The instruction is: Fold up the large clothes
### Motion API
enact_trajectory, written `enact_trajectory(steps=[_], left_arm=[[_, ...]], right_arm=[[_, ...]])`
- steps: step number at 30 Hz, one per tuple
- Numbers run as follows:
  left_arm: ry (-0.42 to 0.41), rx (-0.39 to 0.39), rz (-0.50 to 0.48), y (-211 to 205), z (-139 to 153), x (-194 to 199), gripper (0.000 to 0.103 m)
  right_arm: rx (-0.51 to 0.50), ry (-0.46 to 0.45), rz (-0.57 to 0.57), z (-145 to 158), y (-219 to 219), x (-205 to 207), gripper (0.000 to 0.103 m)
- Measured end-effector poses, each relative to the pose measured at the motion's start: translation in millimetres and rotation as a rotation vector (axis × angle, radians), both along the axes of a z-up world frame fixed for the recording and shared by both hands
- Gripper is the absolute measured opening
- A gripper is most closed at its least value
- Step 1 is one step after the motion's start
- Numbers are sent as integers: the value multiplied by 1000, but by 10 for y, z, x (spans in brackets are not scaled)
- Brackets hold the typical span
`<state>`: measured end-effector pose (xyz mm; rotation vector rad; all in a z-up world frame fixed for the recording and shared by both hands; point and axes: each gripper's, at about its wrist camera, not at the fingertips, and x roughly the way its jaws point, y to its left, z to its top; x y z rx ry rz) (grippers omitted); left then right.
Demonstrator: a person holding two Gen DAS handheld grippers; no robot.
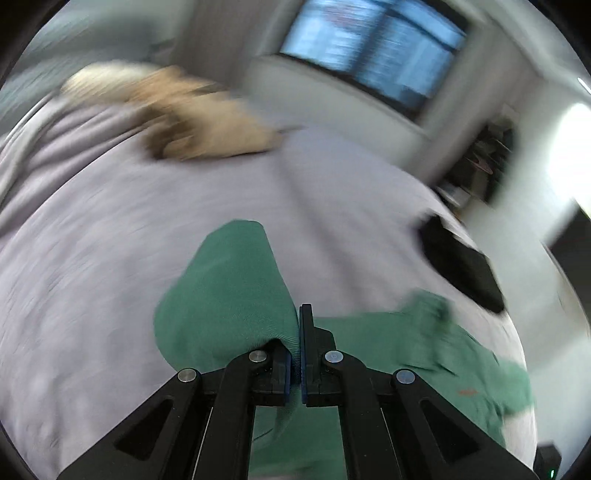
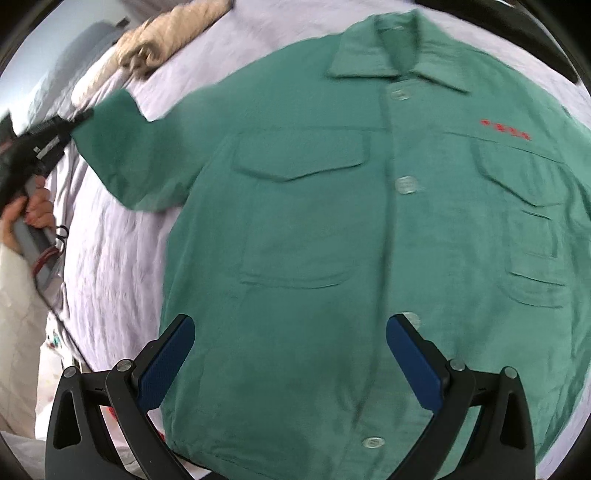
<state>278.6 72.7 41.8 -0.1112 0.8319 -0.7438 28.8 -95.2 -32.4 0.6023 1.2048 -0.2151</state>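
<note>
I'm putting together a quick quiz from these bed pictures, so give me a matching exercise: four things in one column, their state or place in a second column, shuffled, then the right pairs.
Column one:
1. left tongs
2. right tongs
3. green shirt
4. beige garment

Column two:
A. spread flat, front up, buttoned
B. bunched at the far edge of the bed
C. shut on the shirt's sleeve
D. open above the shirt's lower front

Pairs: 1-C, 2-D, 3-A, 4-B

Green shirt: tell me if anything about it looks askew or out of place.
The green shirt lies flat and buttoned on the bed sheet. One sleeve is lifted off it, pinched in the left hand-held gripper. Nothing else stands out.
</note>
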Motion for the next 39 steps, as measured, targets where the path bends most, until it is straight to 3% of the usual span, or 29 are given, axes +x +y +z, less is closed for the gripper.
enact_trajectory(steps=[2,4,8,10,12,13,14,15,20,23,25,29,31,33,34,35,36,39], left_arm=[[-48,19,-99,-507,91,-295,4],[-25,63,-190,-1044,-5,-551,4],[-12,236,-309,-1787,-477,-1111,4],[33,343,-372,-2036,-834,-1296,5],[44,429,-368,-2112,-1080,-1473,32],[46,451,-366,-2110,-1160,-1523,71],[32,460,-350,-2084,-1186,-1567,99],[8,466,-335,-2045,-1177,-1598,103],[-72,463,-319,-1604,-972,-1756,103],[-131,506,-135,-989,-840,-1619,103],[-117,549,-30,-643,-865,-1480,103],[-33,613,124,-184,-1090,-1131,103],[-32,621,145,-171,-1192,-1056,103],[-44,619,169,-196,-1250,-989,103],[-55,617,189,-203,-1248,-955,103],[-65,625,211,-193,-1259,-934,103],[-65,635,239,-191,-1320,-880,103],[-30,614,297,-55,-1379,-791,103]], right_arm=[[-8,-20,-39,41,-128,-96,103],[-18,-48,-93,77,-322,-221,103],[-32,-64,-196,7,-713,-499,103],[-30,-57,-241,-70,-886,-636,103],[-28,-50,-275,-134,-1019,-753,103],[-32,-46,-288,-165,-1083,-805,103],[-38,-42,-293,-186,-1135,-833,103],[-47,-40,-293,-194,-1179,-852,103],[-113,-53,-253,-148,-1273,-702,103],[-175,-103,-150,-2,-1137,-380,103],[-234,-141,-38,78,-915,40,103],[-403,-168,174,26,-347,862,103],[-503,-137,245,-132,-118,1158,103],[-697,-51,289,-392,26,1458,102],[-751,-18,300,-474,25,1524,88],[-760,0,305,-528,-16,1570,64],[-696,-5,274,-514,-141,1574,3],[-396,-181,22,-195,-754,1220,5]])
